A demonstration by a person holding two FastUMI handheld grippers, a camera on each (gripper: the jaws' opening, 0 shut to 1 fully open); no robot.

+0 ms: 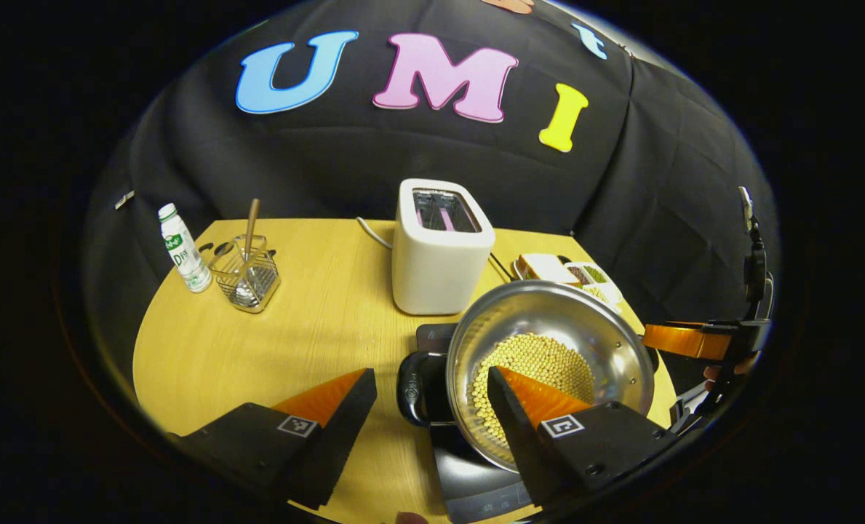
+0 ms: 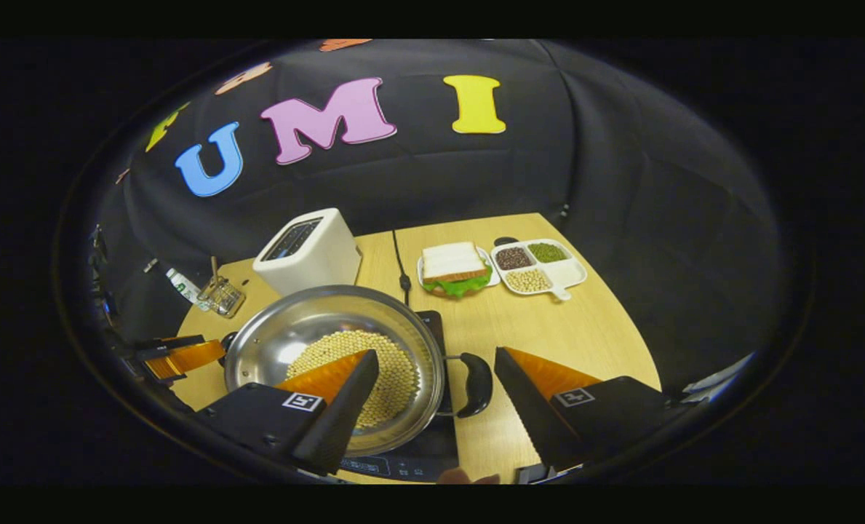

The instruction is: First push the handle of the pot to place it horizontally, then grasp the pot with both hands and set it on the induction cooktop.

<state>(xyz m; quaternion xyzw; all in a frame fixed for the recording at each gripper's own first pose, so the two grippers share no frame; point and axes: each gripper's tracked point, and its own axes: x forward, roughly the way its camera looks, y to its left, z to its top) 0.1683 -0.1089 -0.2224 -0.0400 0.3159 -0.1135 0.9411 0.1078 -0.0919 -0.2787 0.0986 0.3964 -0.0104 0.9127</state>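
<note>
The pot (image 1: pixel 548 364) sat on the cooktop (image 1: pixel 476 480) near the tabletop's (image 1: pixel 316 320) front edge, and I held my left tongs (image 1: pixel 432 397) and right tongs (image 2: pixel 436 375) spread astride its side handles.

Black cloth wall (image 1: pixel 432 167) all around the booth, creased and hanging in folds, with a vertical seam at the corner toward the right in the left gripper view. Below it, a light wooden surface (image 1: pixel 330 320) with a rounded edge, grain running across. Lit from above, bright on the wood, dim at the cloth. On the surface, well back: a white toaster (image 1: pixel 439 247) with its cord trailing behind, a wire holder (image 1: pixel 246 276) with utensils, a small white bottle (image 1: pixel 183 249) just beside it, a sandwich on a plate (image 2: pixel 455 269), a divided tray (image 2: pixel 541 266) of beans.
</note>
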